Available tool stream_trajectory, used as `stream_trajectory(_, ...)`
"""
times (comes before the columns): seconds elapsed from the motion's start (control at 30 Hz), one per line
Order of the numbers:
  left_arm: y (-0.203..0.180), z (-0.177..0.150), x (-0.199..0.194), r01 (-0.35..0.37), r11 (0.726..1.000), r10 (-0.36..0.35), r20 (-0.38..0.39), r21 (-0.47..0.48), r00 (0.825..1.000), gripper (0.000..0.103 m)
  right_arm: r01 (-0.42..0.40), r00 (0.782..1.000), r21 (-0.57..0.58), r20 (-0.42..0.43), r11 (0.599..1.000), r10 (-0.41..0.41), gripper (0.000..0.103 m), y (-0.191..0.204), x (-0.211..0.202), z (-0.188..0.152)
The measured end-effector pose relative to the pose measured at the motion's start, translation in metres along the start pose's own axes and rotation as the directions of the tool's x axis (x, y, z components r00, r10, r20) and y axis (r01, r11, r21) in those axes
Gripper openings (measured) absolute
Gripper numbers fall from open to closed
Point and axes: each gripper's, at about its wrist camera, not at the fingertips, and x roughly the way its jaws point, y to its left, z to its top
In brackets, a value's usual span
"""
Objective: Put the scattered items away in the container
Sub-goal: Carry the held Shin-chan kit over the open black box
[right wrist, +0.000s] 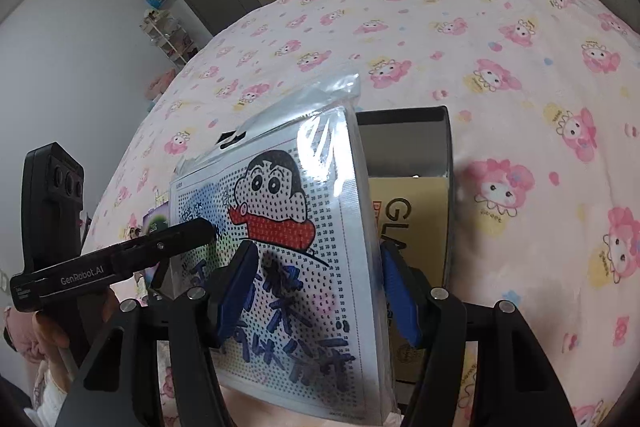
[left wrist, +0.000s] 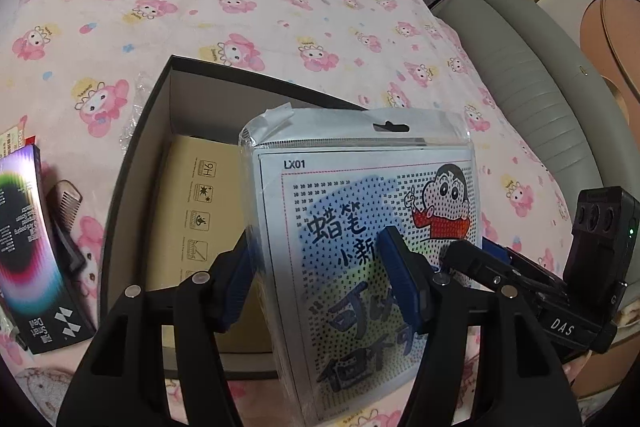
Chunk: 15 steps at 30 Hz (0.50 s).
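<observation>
Both sets of fingers grasp the same flat cartoon craft packet (left wrist: 360,247), left gripper (left wrist: 320,267) on one side, right gripper (right wrist: 320,291) on the other. The left one's fingers are easing apart a little, yet its pads still seem to press the plastic. The packet hangs tilted, long axis running away from the fingers, over the near wall of the open box (left wrist: 140,147) on the bed (left wrist: 160,7). A tan carton (left wrist: 192,211) already fills the floor there, so it probably has to go in flat on top.
</observation>
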Motion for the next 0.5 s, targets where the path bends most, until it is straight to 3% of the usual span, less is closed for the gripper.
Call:
stream_trajectory(0.3,0.011,0.004,0.045,-0.048,0.998,0.044,-0.091,-0.037,0.995,0.064,0.06,0.995,0.032,-0.076,0.998,-0.057,0.059,-0.018,0.032,-0.009)
stream_trajectory(0.5,0.03,0.005,0.054,-0.019,0.995,0.005,-0.14,-0.095,0.99,0.064,0.08,0.992,0.018,-0.101,0.997,-0.078,0.058,-0.017,0.038,-0.011)
